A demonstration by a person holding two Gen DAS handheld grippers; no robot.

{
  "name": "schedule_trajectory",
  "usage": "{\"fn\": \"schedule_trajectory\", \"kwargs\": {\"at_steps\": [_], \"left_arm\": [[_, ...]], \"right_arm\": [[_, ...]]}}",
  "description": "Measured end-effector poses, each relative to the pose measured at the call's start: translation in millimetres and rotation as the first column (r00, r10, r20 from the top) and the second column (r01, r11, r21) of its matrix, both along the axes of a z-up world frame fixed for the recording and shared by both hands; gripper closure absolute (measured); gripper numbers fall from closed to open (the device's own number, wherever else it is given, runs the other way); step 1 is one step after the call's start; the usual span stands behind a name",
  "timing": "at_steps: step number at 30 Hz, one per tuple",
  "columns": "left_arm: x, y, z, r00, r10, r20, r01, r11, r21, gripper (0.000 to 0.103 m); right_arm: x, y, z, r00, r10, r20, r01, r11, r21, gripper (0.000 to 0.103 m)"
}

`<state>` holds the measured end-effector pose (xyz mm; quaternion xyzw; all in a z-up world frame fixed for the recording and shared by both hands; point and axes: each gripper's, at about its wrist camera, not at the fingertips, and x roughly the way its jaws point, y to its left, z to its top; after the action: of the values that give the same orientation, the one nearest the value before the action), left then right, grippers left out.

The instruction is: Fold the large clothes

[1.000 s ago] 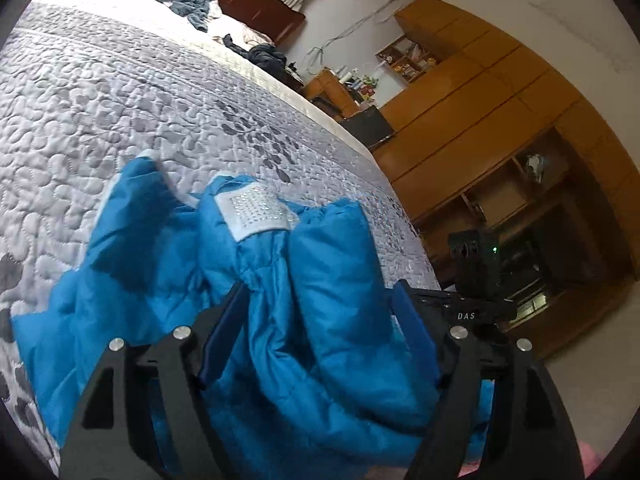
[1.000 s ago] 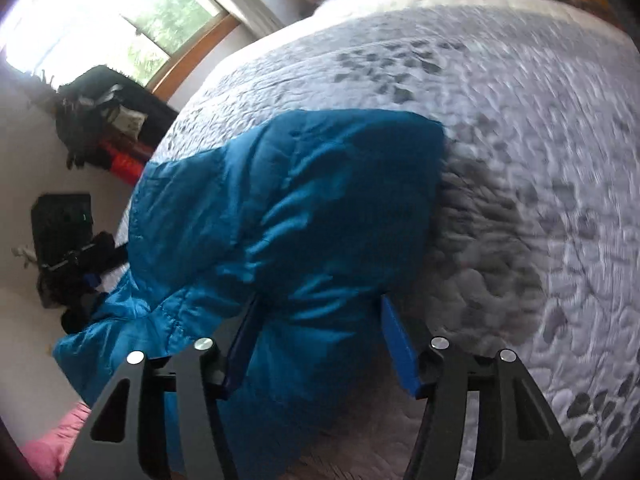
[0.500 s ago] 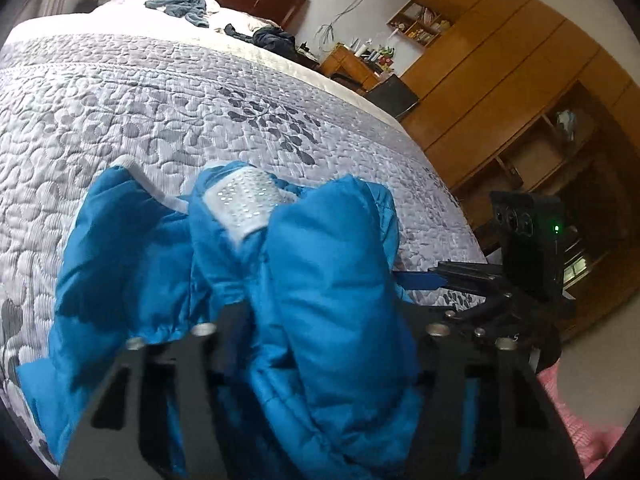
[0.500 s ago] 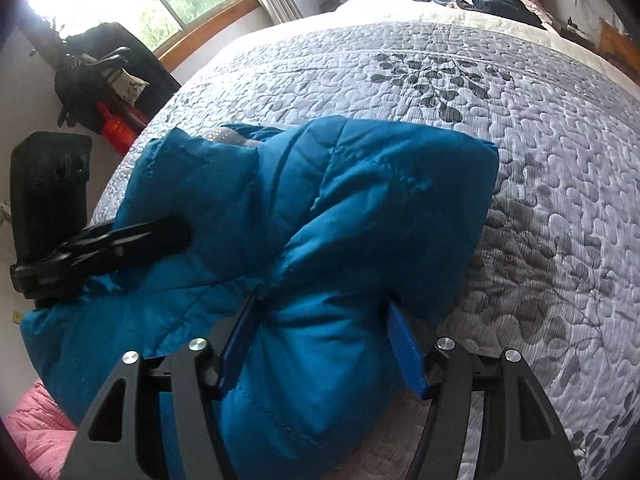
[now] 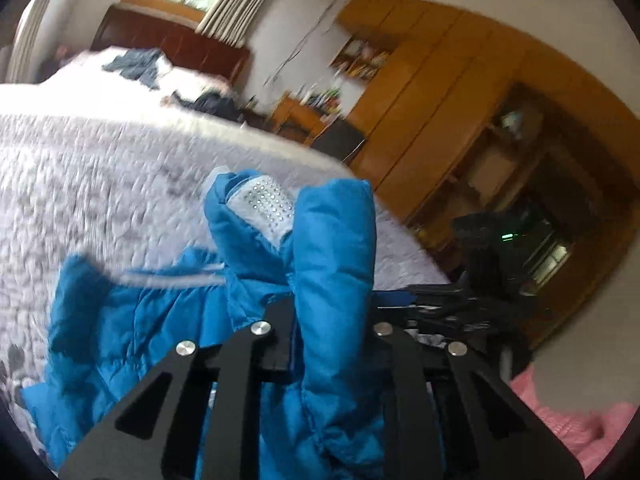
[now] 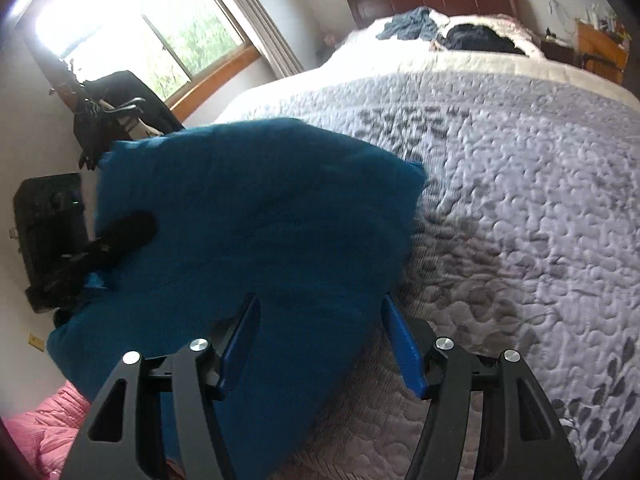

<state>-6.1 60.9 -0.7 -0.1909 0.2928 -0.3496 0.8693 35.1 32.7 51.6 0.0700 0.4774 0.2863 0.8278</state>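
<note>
Blue quilted puffer jacket point(image 5: 332, 248) is pinched by both the left gripper point(image 5: 324, 320) and right gripper point(image 6: 320, 320), lifting its near edge off the grey quilted bedspread point(image 6: 520, 200) to fold it.

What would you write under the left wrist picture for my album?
Left gripper clamps a fold of the blue jacket above the grey quilt.

Left hand-held gripper point(image 5: 332, 320): matte black angular linkage arms with triangular cut-outs, four round silver screw heads across the joints. Right hand-held gripper point(image 6: 320, 340): identical black frame and four silver screws; flat blue pads point(image 6: 402, 348) line the inner faces of both fingers. Its black body carries a small green indicator light point(image 5: 507, 236).
</note>
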Motion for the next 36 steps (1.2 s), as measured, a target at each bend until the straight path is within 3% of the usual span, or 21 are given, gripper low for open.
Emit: {"fn": "schedule_trajectory", "kwargs": {"at_steps": [3,6,9,17,23,28,32,36], "left_arm": [[-15.7,22.5,16.3,0.999,0.023,0.044,-0.022,0.999,-0.038,0.088],[-25.3,55.4,13.2,0.996,0.080,0.028,-0.077,0.993,-0.085,0.088],[-28.4,84.9,-7.7,0.991,0.127,-0.039,-0.131,0.982,-0.132,0.088],[-30.5,136.4,-83.0,0.957,0.200,-0.211,-0.236,0.958,-0.165,0.088],[-33.8,138.7,-97.0,0.960,0.215,-0.178,-0.231,0.970,-0.076,0.084],[-35.0,139.4,-107.3,0.954,0.226,-0.196,-0.242,0.968,-0.060,0.077],[-43.0,143.6,-92.6,0.935,0.265,-0.234,-0.279,0.960,-0.026,0.064],[-79.7,154.3,-58.0,0.915,0.357,-0.187,-0.357,0.934,0.037,0.058]], "right_arm": [[-5.2,6.3,12.0,0.999,0.012,0.029,-0.012,1.000,0.000,0.039],[-10.8,22.2,18.4,0.997,0.054,0.049,-0.054,0.999,-0.010,0.039],[-15.4,43.8,19.3,0.992,0.114,0.048,-0.113,0.993,-0.024,0.039],[-29.9,106.3,-4.1,0.967,0.252,-0.048,-0.256,0.960,-0.112,0.039],[-28.6,121.2,-22.1,0.965,0.252,-0.070,-0.261,0.951,-0.167,0.030],[-28.5,125.5,-32.0,0.967,0.245,-0.072,-0.254,0.950,-0.184,0.028],[-30.4,124.8,-30.1,0.970,0.228,-0.082,-0.239,0.954,-0.178,0.028],[-37.1,114.5,-22.3,0.973,0.213,-0.091,-0.225,0.963,-0.149,0.029]]}}
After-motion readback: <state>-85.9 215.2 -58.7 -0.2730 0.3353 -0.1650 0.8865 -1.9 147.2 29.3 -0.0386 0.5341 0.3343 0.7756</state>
